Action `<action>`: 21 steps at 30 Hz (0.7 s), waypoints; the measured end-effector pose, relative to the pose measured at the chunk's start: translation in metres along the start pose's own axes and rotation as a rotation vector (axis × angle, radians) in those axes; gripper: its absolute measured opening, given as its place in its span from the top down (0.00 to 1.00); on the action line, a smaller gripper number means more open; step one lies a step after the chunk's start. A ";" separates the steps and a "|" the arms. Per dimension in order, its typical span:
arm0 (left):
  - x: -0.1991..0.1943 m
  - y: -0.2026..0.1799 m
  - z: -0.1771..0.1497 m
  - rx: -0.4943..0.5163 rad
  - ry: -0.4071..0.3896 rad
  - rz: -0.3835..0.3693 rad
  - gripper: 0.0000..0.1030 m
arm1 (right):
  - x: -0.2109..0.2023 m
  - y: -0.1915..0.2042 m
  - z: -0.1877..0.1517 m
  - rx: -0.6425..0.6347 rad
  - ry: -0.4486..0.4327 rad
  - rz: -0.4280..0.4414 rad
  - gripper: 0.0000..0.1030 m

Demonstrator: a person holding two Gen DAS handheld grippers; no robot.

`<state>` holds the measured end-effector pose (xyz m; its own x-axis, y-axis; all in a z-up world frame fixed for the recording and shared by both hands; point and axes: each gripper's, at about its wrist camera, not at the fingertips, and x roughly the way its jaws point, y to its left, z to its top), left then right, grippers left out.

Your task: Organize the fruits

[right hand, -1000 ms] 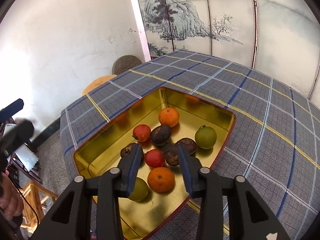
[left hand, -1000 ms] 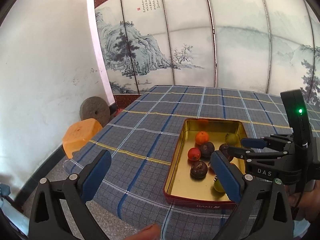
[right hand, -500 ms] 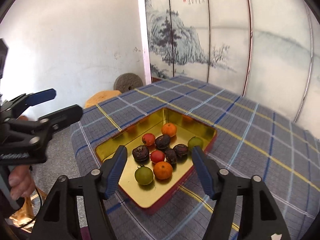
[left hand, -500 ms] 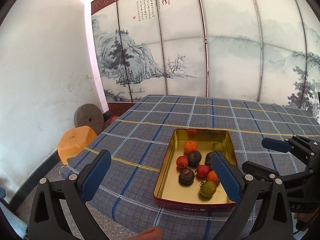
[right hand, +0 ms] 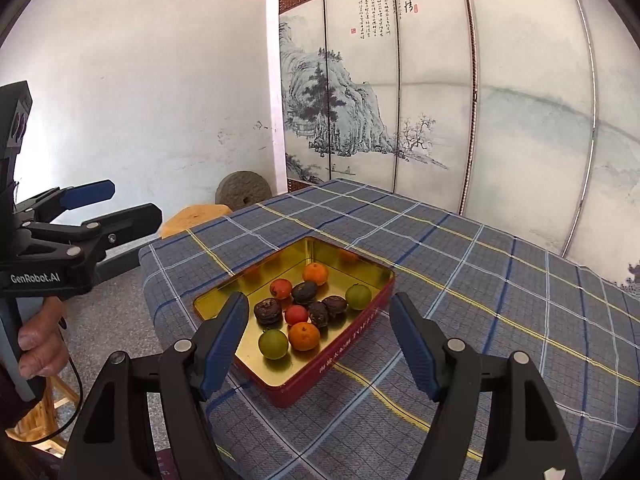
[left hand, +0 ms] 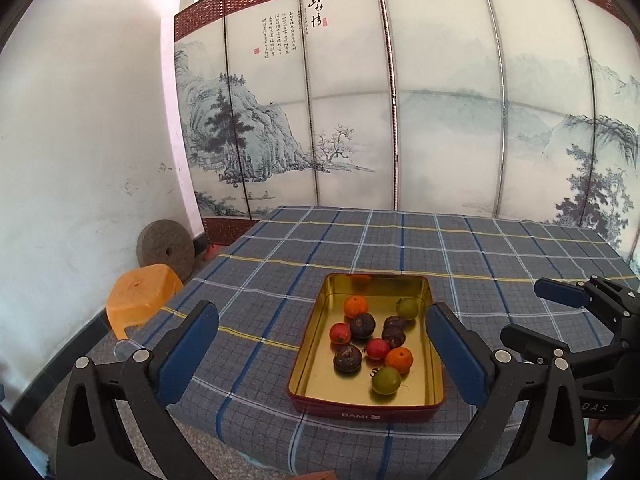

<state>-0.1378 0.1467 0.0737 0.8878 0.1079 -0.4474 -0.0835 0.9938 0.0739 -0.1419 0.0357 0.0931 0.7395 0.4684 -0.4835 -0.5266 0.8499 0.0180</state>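
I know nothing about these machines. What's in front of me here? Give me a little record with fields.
container: gold-lined red rectangular tin on the blue plaid tablecloth
fruit in tin: two orange, two red, two green, four dark wrinkled
fruit outside tin: none visible
left tongs: open, empty
right tongs: jaws opening, holding nothing
backdrop: painted folding screen
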 end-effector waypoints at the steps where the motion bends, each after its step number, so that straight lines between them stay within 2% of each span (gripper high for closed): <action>1: -0.001 -0.001 0.000 0.002 0.004 -0.004 0.00 | -0.001 -0.001 0.000 0.002 0.002 -0.002 0.32; 5: -0.003 -0.007 0.001 0.013 0.006 -0.004 0.00 | -0.004 -0.009 -0.008 0.015 0.013 -0.009 0.31; 9: -0.001 -0.013 0.001 0.026 0.020 -0.010 0.00 | -0.006 -0.022 -0.017 0.013 0.019 -0.041 0.23; 11: 0.003 -0.017 0.001 0.036 0.036 -0.017 0.00 | -0.004 -0.033 -0.022 0.021 0.035 -0.063 0.23; 17: 0.022 -0.037 0.001 0.096 0.077 0.010 0.00 | 0.014 -0.110 -0.052 0.099 0.150 -0.172 0.20; 21: 0.033 -0.048 0.002 0.116 0.097 0.020 0.00 | 0.031 -0.182 -0.078 0.170 0.270 -0.284 0.20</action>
<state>-0.1035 0.1027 0.0567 0.8381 0.1353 -0.5284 -0.0429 0.9821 0.1835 -0.0557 -0.1235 0.0066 0.6969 0.1491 -0.7015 -0.2244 0.9744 -0.0158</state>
